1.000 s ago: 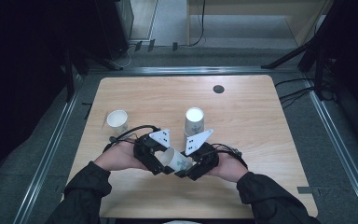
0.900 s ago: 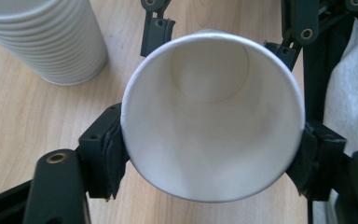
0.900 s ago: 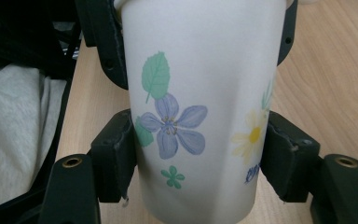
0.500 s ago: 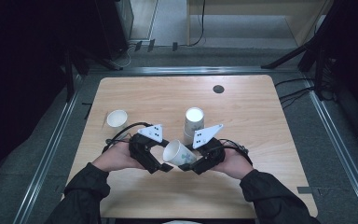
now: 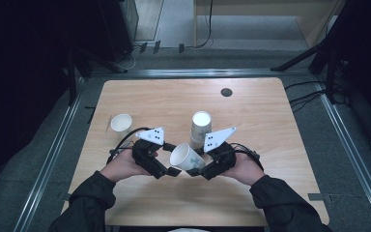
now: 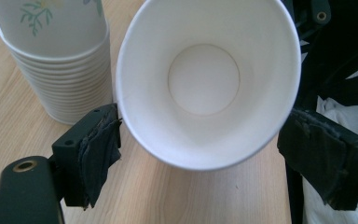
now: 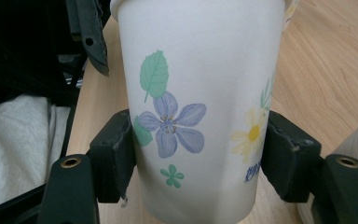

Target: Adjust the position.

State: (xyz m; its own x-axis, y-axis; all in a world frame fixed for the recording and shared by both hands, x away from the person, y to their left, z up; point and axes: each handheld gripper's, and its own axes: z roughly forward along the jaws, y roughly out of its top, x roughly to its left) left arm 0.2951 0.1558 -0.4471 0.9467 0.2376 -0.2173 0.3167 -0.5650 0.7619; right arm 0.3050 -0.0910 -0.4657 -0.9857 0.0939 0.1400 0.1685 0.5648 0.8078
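The left gripper [image 5: 170, 159] has just opened, its jaws now clear of the cup [image 5: 187, 157] — only the right gripper [image 5: 198, 169] clamps it, tilted, near the table's [image 5: 270, 125] front edge.

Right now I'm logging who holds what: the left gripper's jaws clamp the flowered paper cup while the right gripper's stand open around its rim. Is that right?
No, the sides are swapped. The right gripper clamps the flowered paper cup, as the right gripper view shows. The left gripper has just been opening; its jaws stand open around the rim, as the left gripper view shows.
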